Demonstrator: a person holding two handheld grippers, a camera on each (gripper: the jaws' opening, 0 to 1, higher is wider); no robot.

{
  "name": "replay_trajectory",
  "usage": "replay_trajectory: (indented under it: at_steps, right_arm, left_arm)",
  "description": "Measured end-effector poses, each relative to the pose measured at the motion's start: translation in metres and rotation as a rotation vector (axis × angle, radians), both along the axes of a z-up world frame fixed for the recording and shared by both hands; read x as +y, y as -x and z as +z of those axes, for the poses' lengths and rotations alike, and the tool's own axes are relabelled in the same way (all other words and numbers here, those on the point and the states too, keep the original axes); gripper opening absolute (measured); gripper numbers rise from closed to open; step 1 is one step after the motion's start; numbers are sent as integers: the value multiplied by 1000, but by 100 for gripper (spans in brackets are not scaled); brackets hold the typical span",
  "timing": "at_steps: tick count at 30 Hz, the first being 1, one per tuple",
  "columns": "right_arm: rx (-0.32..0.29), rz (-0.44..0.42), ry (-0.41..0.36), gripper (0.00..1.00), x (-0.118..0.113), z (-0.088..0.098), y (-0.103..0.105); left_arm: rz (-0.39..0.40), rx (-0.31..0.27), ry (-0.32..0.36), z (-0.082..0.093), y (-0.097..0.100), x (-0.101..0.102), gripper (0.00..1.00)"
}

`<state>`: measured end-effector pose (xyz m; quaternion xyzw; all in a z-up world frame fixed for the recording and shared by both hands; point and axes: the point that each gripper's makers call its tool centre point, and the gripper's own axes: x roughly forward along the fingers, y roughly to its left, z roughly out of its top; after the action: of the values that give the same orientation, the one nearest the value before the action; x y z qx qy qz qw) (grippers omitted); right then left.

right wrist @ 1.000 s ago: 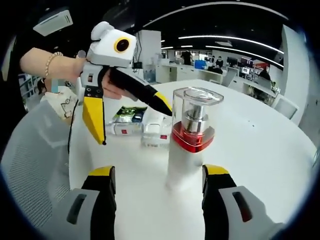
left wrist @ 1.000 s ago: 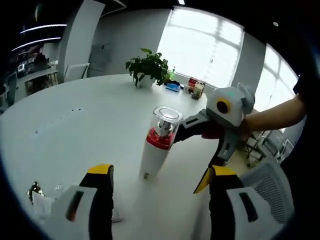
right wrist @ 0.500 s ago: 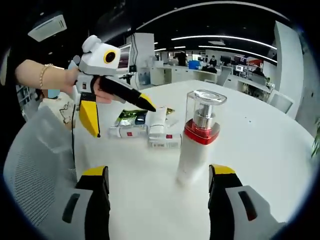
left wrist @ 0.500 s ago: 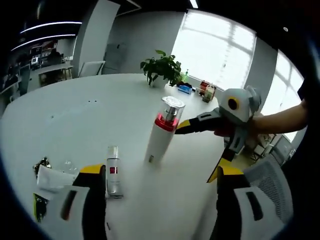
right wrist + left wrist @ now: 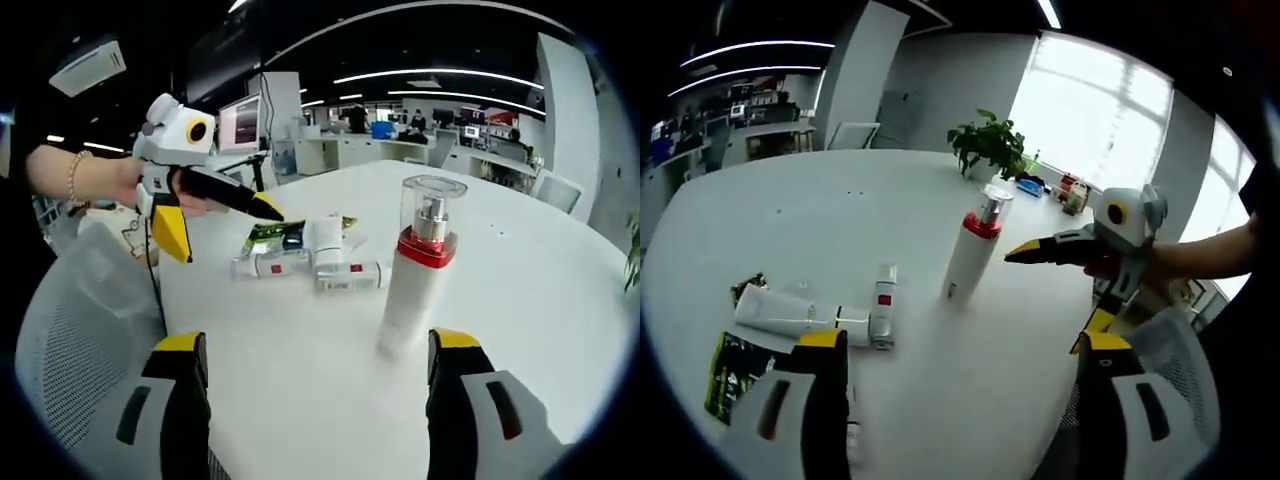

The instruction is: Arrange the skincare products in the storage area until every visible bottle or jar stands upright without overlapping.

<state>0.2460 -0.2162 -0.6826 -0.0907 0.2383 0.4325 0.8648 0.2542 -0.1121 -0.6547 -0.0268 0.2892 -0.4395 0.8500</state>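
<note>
Currently I am holding both hand-held grippers above the white tabletop, neither touching anything. My left hand-held gripper is standing with jaws wide apart and nothing between them; my right hand-held gripper is likewise spread wide and holding nothing. The tall white pump bottle with the red collar and clear cap is standing upright on the tabletop, apart from the other items. Beside it, nearer my left side, a small bottle with a red label is lying flat, touching a white tube that is also lying flat. A dark green sachet is lying flat near the tabletop edge. A potted plant is sitting at the far side.
</note>
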Motion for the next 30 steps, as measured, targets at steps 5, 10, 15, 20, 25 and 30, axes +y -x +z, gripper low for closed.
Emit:
replay_trajectory:
  at_steps: [5, 10, 15, 20, 25, 30]
  right_arm:
    - [3, -4, -12, 93, 1, 3, 5]
    - [0, -3, -29, 94, 6, 6, 14]
    - [5, -16, -47, 96, 8, 7, 21]
    - [19, -20, -49, 96, 8, 3, 30]
    - [31, -24, -60, 96, 10, 3, 39]
    - [43, -29, -67, 96, 12, 2, 46]
  left_arm:
    - [45, -4, 4, 2, 8, 15, 88]
    - [94, -3, 5, 0, 19, 30, 88]
    - [140, 8, 6, -2, 35, 44, 88]
    - [190, 18, 7, -7, 43, 62, 89]
    - [246, 16, 9, -6, 49, 77, 91]
    - [296, 12, 4, -4, 57, 94, 93]
